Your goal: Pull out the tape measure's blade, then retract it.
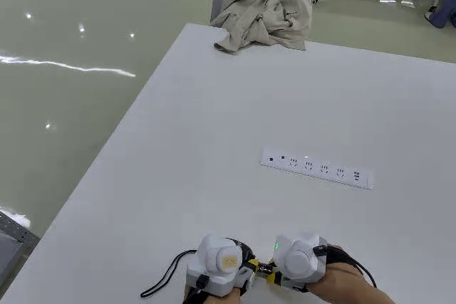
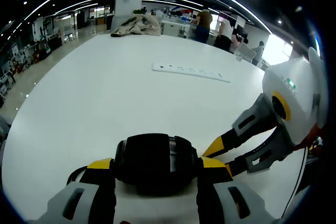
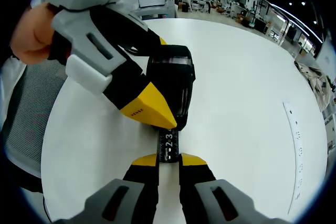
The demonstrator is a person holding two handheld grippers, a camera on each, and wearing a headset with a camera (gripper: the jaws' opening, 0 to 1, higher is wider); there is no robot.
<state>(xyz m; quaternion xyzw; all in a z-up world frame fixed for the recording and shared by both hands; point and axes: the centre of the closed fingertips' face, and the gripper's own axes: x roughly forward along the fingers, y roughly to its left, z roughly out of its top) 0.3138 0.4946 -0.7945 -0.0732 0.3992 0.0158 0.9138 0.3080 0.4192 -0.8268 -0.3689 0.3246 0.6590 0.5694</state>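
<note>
Close up front, the left gripper (image 2: 156,163) has its two yellow-tipped fingers (image 2: 100,163) squeezed tight on the black tape measure (image 3: 173,77). Right beside it, the right gripper (image 3: 169,160) pinches the blade (image 3: 169,141). A short bit of blade sticks out, with the numbers 2 and 3 on it. Both grippers and the tape measure are on the near side of the power strip (image 1: 317,167), down low at the white table (image 1: 178,161). Far past the power strip, a tan jacket (image 1: 267,8) lies crumpled at the table's far edge.
</note>
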